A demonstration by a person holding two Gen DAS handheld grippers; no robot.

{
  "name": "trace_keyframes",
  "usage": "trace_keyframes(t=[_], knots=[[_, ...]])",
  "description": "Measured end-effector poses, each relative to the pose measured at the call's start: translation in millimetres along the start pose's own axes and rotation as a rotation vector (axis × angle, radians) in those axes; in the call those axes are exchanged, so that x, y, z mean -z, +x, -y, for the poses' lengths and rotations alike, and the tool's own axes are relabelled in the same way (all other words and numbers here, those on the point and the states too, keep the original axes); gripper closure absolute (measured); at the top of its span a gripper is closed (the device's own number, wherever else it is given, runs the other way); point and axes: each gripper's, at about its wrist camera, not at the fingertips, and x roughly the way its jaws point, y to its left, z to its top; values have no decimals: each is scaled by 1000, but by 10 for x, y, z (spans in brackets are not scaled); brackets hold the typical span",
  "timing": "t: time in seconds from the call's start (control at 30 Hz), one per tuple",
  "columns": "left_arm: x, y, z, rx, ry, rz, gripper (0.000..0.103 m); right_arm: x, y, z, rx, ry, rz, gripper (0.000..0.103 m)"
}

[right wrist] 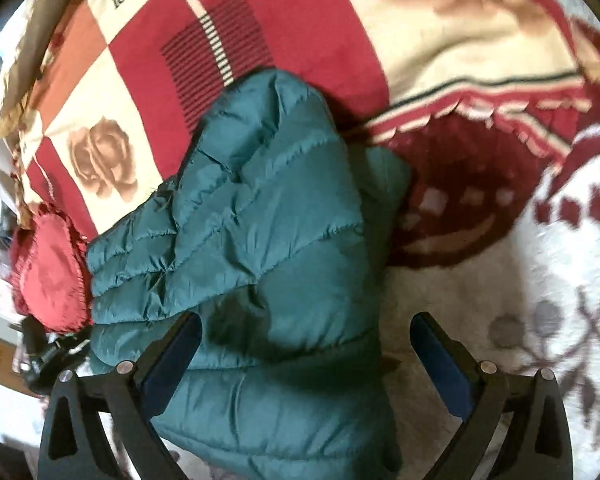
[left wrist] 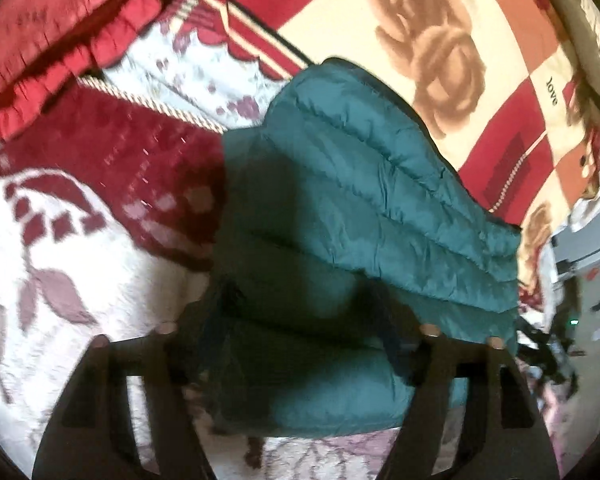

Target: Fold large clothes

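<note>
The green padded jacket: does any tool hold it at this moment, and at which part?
Neither holds it. The right tool is open, fingers astride the jacket near its edge. The left tool is open too, with jacket bulk between its fingers.

Rose-print blanket (right wrist: 260,40), red frilly cushion (left wrist: 40,28), w/ floral white bedspread (right wrist: 540,280)

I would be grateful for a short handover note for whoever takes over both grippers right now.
Left gripper: open, fingers either side of the teal quilted puffer jacket, not clamped.
Right gripper: open, hanging over the same jacket.
The jacket lies bunched in a thick bundle on the red and cream patterned blanket.
Done: it looks folded over.
Left: check the bundle, tidy if needed.
</note>
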Motion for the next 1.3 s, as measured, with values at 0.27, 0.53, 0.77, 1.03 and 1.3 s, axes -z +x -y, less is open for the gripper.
trace_keyframes(t=[0.27, 0.53, 0.77, 1.03, 1.3], knots=[[-18, 308, 15, 23, -12, -38, 4, -40, 321, -121, -49, -45, -55, 0], [66, 509, 158, -44, 12, 21, 0, -129, 563, -46, -62, -7, -119, 0], [73, 487, 347, -68, 75, 2, 19, -53, 463, -268, -50, -64, -67, 16], [123, -129, 478, 14, 115, 85, 78, 44, -123, -602, -135, -95, 18, 60], [356, -557, 580, 0, 191, 87, 79, 351, -540, -867, -205, -94, 32, 64]])
